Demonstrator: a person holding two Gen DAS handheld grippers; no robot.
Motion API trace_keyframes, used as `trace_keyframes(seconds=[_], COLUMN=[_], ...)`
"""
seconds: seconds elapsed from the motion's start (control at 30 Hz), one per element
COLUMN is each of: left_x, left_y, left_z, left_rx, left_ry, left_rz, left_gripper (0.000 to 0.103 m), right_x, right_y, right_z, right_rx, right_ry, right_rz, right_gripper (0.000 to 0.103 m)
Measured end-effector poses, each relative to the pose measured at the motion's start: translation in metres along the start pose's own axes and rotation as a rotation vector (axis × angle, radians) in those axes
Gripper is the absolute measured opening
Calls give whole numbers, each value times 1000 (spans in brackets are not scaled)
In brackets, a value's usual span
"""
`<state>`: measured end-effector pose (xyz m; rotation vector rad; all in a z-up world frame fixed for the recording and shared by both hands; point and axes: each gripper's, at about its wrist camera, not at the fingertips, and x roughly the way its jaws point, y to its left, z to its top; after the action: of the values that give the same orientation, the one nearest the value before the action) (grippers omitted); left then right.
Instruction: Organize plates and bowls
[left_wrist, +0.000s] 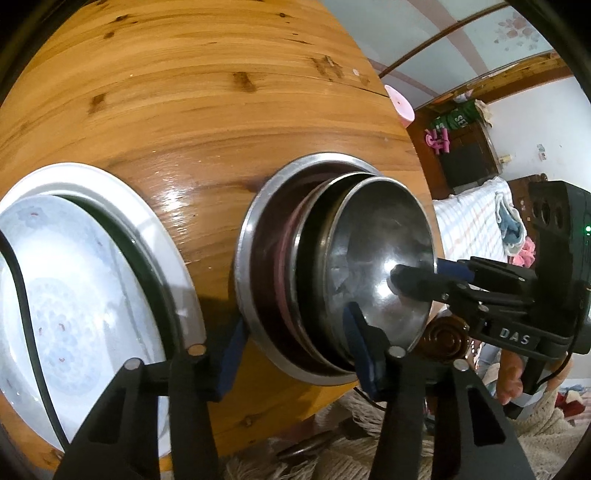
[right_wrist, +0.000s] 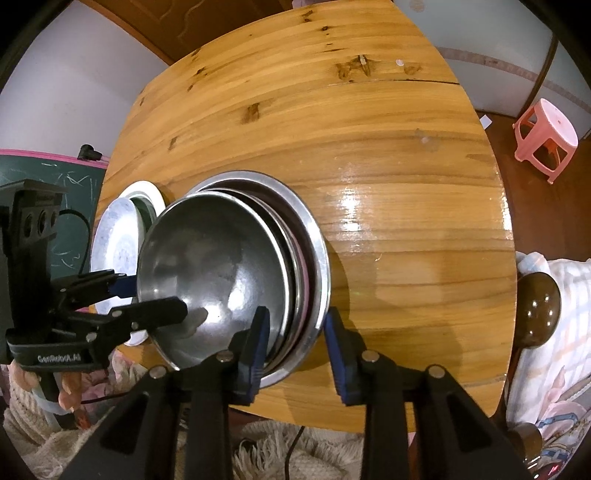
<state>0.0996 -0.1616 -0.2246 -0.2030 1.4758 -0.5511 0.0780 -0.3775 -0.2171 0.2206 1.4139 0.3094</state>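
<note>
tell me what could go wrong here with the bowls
1. The bowl stack sits by the table edge; a sideways tug could slide it off.
2. The top bowl sits askew in the nest; the left tongs and right tongs straddle smooth metal rims, so it may slip.
3. A cable crosses the plates and may snag.

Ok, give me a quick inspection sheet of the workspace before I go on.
Surface: round wooden table, glossy.
Job's things: steel bowls nested in a wide-rimmed basin; white plates stacked beside them.
Clutter: nothing seen.
Grippers: left tool and right tool each straddle the stack's near wall, one finger inside the top bowl; contact unclear.
Cables: black cable crosses over the plates.
Surroundings: pink stool, bedding.
</note>
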Motion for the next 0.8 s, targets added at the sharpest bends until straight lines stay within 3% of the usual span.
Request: trace_keyframes(seconds=[0.8], left_x=[-10], left_y=[3], left_z=[-3], left_rx=[-45], left_ry=[6], left_rz=[1], left_gripper=[36], right_x=[-3], right_y=[5], right_z=[2], right_rx=[10], right_ry=[14], right_rz=[-12], right_gripper=[35])
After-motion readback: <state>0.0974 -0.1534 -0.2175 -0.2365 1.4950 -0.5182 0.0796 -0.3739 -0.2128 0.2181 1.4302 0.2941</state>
